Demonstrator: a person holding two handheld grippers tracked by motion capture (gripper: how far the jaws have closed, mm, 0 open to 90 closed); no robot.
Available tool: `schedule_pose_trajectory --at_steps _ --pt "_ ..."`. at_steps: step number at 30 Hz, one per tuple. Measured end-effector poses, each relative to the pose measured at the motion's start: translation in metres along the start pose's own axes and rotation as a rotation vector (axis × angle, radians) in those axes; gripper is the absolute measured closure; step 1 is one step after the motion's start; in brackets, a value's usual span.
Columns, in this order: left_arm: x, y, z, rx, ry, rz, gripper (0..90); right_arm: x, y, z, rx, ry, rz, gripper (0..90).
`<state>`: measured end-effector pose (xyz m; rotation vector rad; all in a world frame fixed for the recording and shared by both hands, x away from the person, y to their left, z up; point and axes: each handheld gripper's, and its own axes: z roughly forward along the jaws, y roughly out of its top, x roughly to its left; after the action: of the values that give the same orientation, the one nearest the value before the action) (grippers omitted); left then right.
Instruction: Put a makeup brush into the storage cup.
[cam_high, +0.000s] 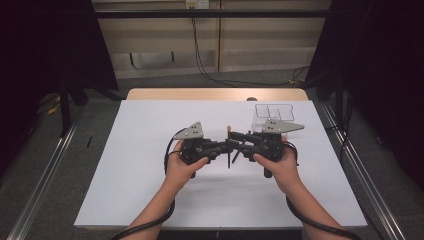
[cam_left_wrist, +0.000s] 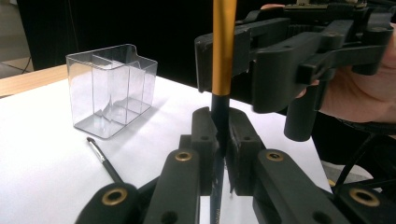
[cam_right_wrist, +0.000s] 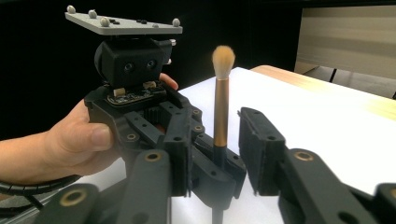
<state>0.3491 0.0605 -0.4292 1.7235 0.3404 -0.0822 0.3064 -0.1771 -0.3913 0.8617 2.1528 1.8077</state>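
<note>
Left claw: clamped on brush handle, brush upright.
Right claw: jaws apart round brush, not touching.
Clear box: beyond the left claw, on worktop.

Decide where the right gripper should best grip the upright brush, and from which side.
Probably the gold ferrule, above the shut left gripper holding the black handle. Come level from the side: the brush stands upright, the ferrule is bare and stiff, and the bristles on top are soft.
</note>
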Motion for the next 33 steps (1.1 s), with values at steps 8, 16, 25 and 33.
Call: schedule_pose_trajectory --at_steps 8,16,25,33 --pt "-0.0016 0.0003 0.0005 0.000 0.000 0.011 83.0 -0.0004 0.0000 0.0025 -0.004 -0.017 0.011 77.6" --pt "-0.0015 0.0009 0.0000 -0.002 -0.002 0.012 83.0 0.0005 0.0006 0.0023 -0.008 -0.012 -0.012 84.2" --pt "-0.0010 0.0009 -0.0008 -0.014 -0.008 0.001 80.4 0.0008 0.0016 0.0014 -0.016 -0.009 -0.018 84.4" --pt "-0.0012 0.0017 -0.0024 -0.020 -0.017 -0.004 70.6 0.0008 0.0028 0.0010 -0.015 -0.010 -0.029 84.5"
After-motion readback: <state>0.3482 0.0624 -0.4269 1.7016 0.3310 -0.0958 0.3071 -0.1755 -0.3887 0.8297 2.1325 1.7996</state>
